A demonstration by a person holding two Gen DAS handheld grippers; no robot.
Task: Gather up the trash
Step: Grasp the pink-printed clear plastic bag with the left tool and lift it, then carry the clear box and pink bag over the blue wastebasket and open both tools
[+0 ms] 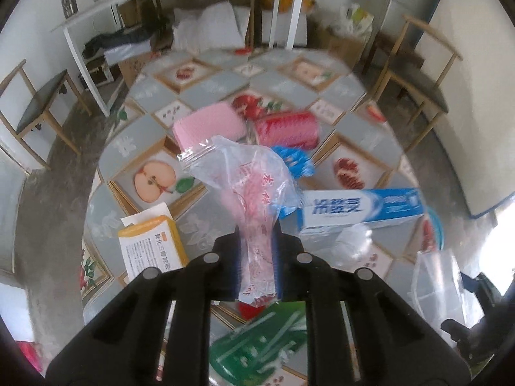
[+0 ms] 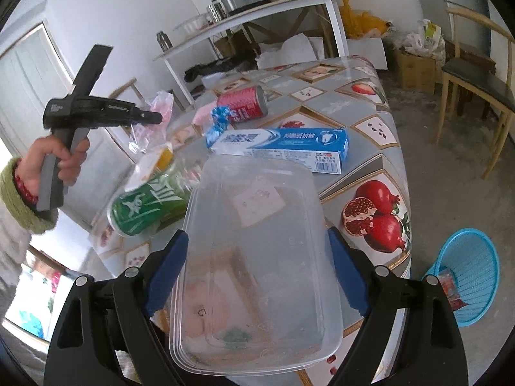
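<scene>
Both hands are loaded, so the collecting is under way but far from finished. The left tool (image 1: 257, 257) is clamped on a crumpled clear plastic bag with red print (image 1: 248, 186), held up above the tabletop (image 1: 135, 132); the right tool (image 2: 257, 270) has its blue pads pressed against the two long sides of an empty clear plastic food container (image 2: 257, 263), lifted over the tabletop edge nearest the camera. The blue waste basket (image 2: 473, 276) stands on the floor just beyond that same edge, to the right of the container, and already holds at least one reddish wrapper, so some trash appears to have gone in. Left on the tabletop, taking the toothpaste box (image 2: 280, 148) as marker: a red can (image 2: 244, 104) lying on its side behind it, a blue crinkled wrapper (image 2: 219, 122) touching its left end, a green can (image 2: 148, 206) lying nearer and to the left, a pink pack (image 1: 206, 125) beside the red can, and an orange-and-white medicine box (image 1: 151, 244) farther left. Whether the cans are empty cannot be told. The basket's inside is mostly cut off by the right tool's arm, and motion blur smears the print on the bag.
</scene>
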